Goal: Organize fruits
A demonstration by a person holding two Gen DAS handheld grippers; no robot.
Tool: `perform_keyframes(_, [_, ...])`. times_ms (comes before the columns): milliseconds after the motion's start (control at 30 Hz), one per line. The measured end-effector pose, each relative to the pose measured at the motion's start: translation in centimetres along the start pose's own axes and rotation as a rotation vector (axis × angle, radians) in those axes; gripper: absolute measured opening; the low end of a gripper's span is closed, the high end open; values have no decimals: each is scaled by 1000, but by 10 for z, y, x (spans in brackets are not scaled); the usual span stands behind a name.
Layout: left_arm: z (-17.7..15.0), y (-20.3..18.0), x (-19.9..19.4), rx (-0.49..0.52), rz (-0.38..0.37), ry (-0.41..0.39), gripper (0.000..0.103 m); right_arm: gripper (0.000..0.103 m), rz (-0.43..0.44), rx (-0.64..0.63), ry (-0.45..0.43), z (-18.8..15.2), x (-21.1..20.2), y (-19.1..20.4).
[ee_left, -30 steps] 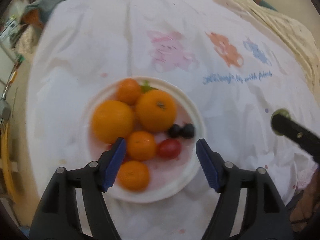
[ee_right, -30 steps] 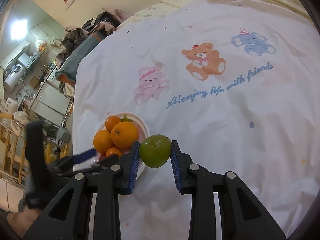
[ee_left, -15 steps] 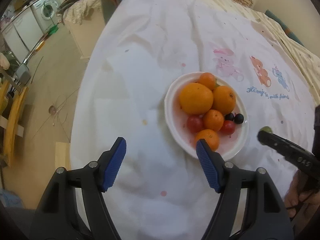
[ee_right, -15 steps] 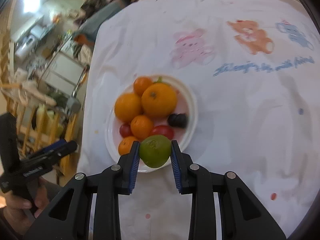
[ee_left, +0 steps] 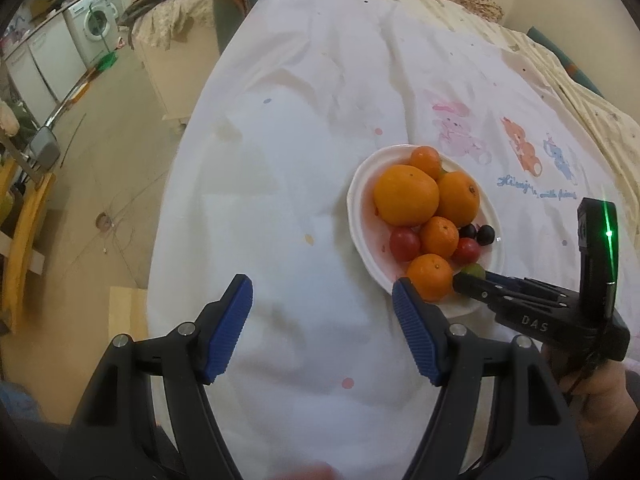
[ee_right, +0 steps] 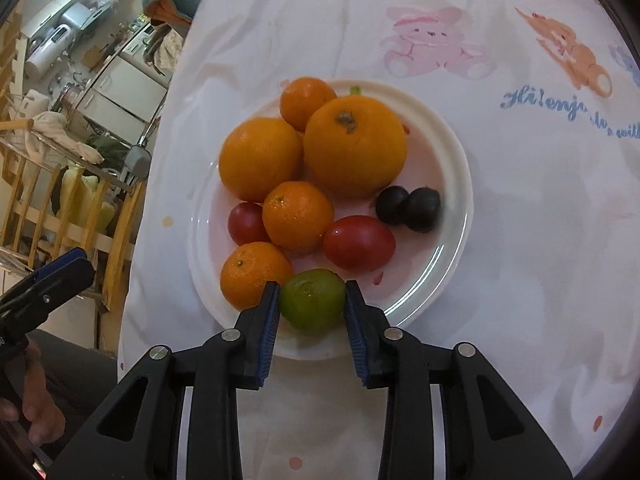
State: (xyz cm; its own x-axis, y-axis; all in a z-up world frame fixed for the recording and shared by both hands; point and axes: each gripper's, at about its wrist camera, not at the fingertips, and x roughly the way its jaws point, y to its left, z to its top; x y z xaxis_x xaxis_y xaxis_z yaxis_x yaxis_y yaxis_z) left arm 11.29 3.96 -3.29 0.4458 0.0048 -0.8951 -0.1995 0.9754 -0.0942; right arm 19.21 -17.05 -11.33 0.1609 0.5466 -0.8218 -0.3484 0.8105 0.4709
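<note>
Holding oranges, tomatoes, lime (ee_right: 312,299): plate (ee_right: 452,184)

The right gripper (ee_right: 311,306) is opening around a green fruit (ee_right: 312,298) sitting on the white plate (ee_right: 448,152) beside small oranges (ee_right: 298,216).

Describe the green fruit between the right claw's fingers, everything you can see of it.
The green fruit is small, round and lime-like, with a glossy, lightly dimpled yellow-green skin and a faint stem scar facing up. It sits at the near edge of the white plate, beside a small orange and just below a red tomato. The right claw brackets it with blue pads on both sides, its jaws opening. From the left wrist view only a sliver of it shows past the claw's tip.
</note>
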Motion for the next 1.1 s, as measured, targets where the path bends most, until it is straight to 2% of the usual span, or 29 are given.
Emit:
perform_keyframes(33, [0,0,0,2,6,0,69,56,4,0,-6,0,-1,-1])
perform_keyframes(133, [-1,1,2,1,11,7,69,70,18,2,-31,1,-9,-2])
perform_keyframes(200, [-2,1,2,6,23,8,69,71,20,12,-36,1,-16,-5])
perform_keyframes(367, [-3,-2,-7,9,-5,-11,69,73,11,107,-146,-4,-61,-20])
perform_keyframes(433, [-5,-6,-14,22,-7,-37,69,81,-3,118,-193,-9,-84,-19])
perform_keyframes(467, [-8,-8,-20,30,-9,-54,72,83,-17,109,-216,-13,-95,-16])
perform_keyframes(533, [-12,-9,-26,31,-15,-69,83,83,-42,93,-249,-21,-112,-10])
perform_keyframes(633, [-21,-16,-37,53,-19,-101,85,83,-68,71,-281,-38,-131,2])
perform_keyframes(733, [-31,-22,-51,76,-17,-153,87,84,-111,25,-307,-55,-144,19])
perform_keyframes(800, [-39,-23,-61,71,-14,-191,96,86,-133,7,-334,-66,-152,27])
perform_keyframes(933, [-49,-26,-76,83,-26,-239,99,103,-174,-3,-414,-85,-164,40])
perform_keyframes(1100, [-61,-28,-93,90,15,-332,102,103,-196,-2,-453,-101,-163,45])
